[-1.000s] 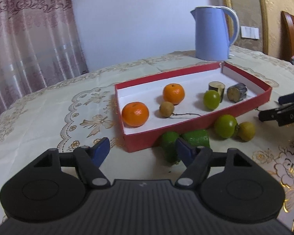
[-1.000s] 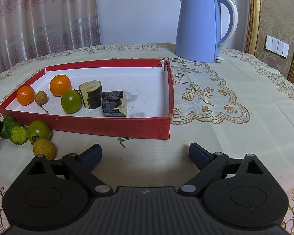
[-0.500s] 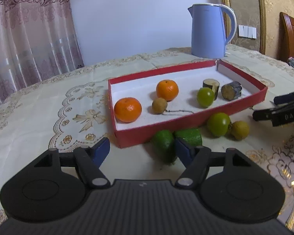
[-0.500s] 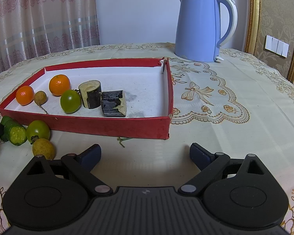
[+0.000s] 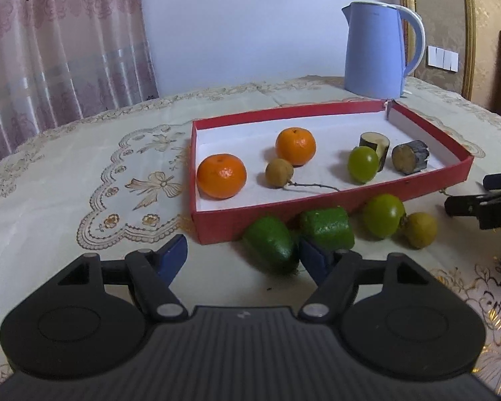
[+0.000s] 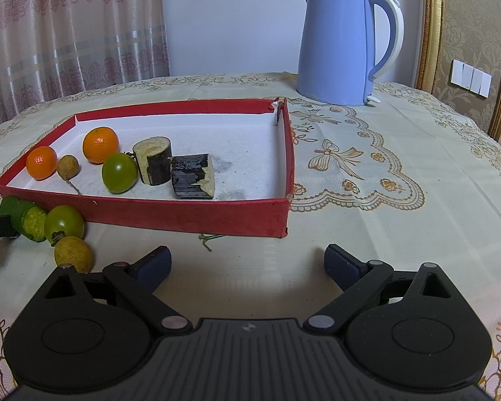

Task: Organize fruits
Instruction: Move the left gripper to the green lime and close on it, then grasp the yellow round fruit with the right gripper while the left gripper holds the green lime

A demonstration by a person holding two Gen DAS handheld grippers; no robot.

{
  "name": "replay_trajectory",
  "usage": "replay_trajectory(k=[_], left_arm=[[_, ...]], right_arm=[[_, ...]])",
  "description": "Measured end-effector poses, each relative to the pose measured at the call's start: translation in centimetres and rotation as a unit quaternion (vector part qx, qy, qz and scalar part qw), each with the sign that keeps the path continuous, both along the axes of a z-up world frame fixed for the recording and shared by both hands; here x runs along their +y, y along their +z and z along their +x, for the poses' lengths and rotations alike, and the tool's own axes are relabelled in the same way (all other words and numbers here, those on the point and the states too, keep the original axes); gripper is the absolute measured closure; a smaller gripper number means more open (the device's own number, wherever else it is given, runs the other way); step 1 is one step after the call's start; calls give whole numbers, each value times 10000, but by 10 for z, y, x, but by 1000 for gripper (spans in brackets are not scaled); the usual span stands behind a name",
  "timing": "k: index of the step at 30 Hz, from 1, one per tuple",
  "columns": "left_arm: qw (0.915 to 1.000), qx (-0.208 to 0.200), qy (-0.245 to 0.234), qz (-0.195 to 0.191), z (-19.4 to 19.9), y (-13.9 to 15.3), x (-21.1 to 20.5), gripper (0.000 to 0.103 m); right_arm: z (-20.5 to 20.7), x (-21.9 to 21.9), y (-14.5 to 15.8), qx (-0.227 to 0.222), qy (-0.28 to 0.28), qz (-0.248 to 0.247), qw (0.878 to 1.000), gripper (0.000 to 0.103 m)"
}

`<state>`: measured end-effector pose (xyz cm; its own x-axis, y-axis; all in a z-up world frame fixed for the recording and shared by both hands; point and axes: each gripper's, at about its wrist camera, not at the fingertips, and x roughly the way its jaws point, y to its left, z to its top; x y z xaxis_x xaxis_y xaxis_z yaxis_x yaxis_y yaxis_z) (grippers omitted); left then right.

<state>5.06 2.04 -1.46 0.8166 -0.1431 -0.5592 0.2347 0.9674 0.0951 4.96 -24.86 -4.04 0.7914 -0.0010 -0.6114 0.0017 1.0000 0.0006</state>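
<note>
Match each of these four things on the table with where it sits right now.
Things:
1. kettle
2. two oranges
3. green cucumber pieces
4. right claw

Places:
A. inside the red box
B. on the cloth outside the box's front wall
C. over bare cloth, open and empty
D. behind the box

Pairs: 1-D, 2-A, 3-B, 4-C
</note>
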Motion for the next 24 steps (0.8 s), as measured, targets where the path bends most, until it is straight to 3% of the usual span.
replay_trajectory(k=[5,9,14,16,24], left_arm=[[9997,78,-60,-217,-2,-1,-4,57],[9999,82,-71,-79,-2,-6,-11,61],[9994,132,-194,-238,-2,-6,-8,72],[9996,109,-194,-193,-2,-6,-10,72],[9984,171,-82,-532,-1,-5,1,78]], right_arm=[[0,0,0,1,0,1,10000,4],[0,0,0,1,-1,2,10000,4],[0,0,0,3,-2,3,10000,4],[0,0,0,3,-2,3,10000,4],[1,0,0,3,-2,7,10000,4]])
